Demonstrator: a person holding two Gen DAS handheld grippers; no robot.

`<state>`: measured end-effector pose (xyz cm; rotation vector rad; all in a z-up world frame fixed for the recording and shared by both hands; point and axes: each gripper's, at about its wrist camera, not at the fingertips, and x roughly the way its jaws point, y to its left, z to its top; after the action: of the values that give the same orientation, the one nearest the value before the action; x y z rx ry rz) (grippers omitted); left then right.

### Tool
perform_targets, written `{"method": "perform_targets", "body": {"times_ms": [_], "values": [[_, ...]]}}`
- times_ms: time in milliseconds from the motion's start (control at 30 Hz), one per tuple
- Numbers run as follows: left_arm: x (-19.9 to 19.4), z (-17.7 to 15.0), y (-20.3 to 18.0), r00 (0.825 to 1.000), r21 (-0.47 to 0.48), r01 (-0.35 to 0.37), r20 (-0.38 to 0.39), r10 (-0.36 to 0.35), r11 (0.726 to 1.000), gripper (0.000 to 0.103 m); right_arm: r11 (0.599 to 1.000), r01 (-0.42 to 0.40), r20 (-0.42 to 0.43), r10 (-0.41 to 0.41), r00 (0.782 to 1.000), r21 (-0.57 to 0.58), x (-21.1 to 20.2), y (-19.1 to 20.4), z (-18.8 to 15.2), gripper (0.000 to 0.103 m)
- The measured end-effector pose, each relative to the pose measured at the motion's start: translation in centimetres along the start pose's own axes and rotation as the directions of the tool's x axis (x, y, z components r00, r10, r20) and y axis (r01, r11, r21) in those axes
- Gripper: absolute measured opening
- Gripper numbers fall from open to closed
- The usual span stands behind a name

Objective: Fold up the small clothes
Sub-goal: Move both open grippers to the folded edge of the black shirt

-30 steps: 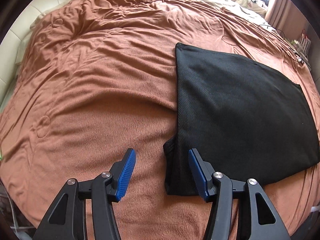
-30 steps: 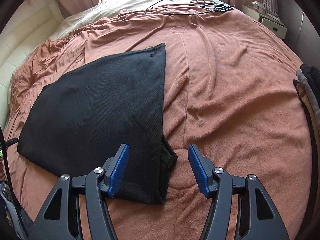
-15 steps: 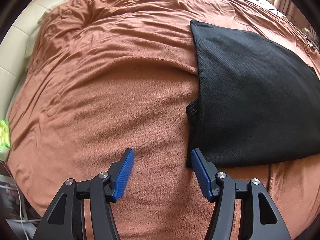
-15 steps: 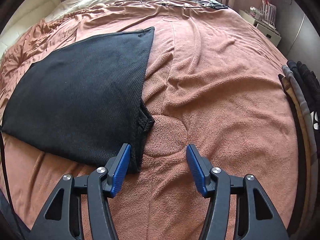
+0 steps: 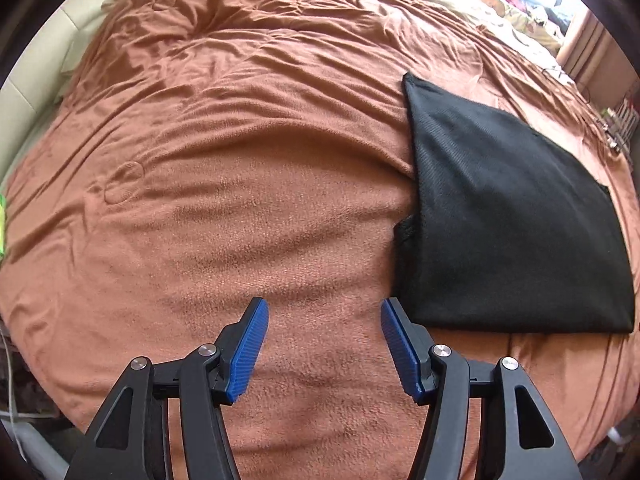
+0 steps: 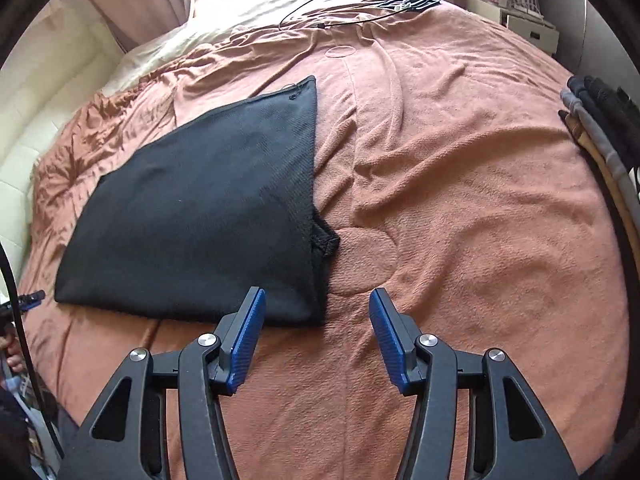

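Note:
A black folded garment (image 5: 504, 216) lies flat on the brown bed blanket (image 5: 224, 184), to the right in the left wrist view and to the left in the right wrist view (image 6: 208, 208). A small flap sticks out at its near side edge (image 6: 326, 240). My left gripper (image 5: 322, 312) is open and empty, above the blanket just left of the garment's near corner. My right gripper (image 6: 316, 304) is open and empty, above the blanket at the garment's near right corner.
A stack of folded clothes (image 6: 600, 128) lies at the right edge of the bed. Black cables (image 6: 344, 4) lie at the far end on a cream sheet (image 6: 240, 12). A white nightstand (image 6: 520, 20) stands at the far right. The bed's edge is just below both grippers.
Both grippers have drawn back from the garment's near edge toward the bed's front edge, staying open. The garment has not moved.

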<state>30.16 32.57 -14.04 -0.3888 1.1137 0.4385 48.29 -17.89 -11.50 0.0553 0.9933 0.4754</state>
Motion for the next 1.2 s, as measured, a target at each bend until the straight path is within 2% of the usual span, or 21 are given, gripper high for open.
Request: {"method": "perform_targets", "body": {"times_ms": [100,167,300,433,633,1067,1200], "values": [[-0.5,0.2,-0.1,0.997,-0.036,0.072,0.013,-0.072,0.997,0.059,0.995,-0.079,-0.011,0.080,0.997,0.058,0.2,-0.9,-0.5,0.039],[-0.3,0.3,-0.1,0.993,-0.061,0.118,0.004,-0.118,0.991,0.053,0.987,-0.122,-0.021,0.125,0.992,0.106,0.6,-1.7,-0.7,0.035],[0.5,0.2,0.3,0.984,-0.116,0.172,-0.015,-0.175,0.978,0.046,0.971,-0.161,-0.036,0.170,0.985,0.180,1.5,-3.1,-1.2,0.035],[1.4,-0.2,0.6,0.968,-0.178,0.238,-0.033,-0.247,0.955,0.039,0.945,-0.215,-0.035,0.231,0.972,0.248,2.1,-4.4,-1.2,0.035],[2.6,-0.6,0.2,0.940,-0.240,0.312,-0.062,-0.336,0.919,0.037,0.922,-0.239,-0.024,0.258,0.966,0.306,2.9,-5.9,-1.2,0.032],[4.1,-0.5,-0.2,0.938,-0.260,0.323,-0.041,-0.345,0.910,0.037,0.888,-0.275,0.019,0.289,0.957,0.368,3.5,-6.8,-2.2,0.027],[4.5,-0.1,0.0,0.928,-0.285,0.351,-0.023,-0.372,0.892,0.037,0.867,-0.304,0.029,0.319,0.947,0.396,3.7,-7.4,-2.2,0.027]]}}
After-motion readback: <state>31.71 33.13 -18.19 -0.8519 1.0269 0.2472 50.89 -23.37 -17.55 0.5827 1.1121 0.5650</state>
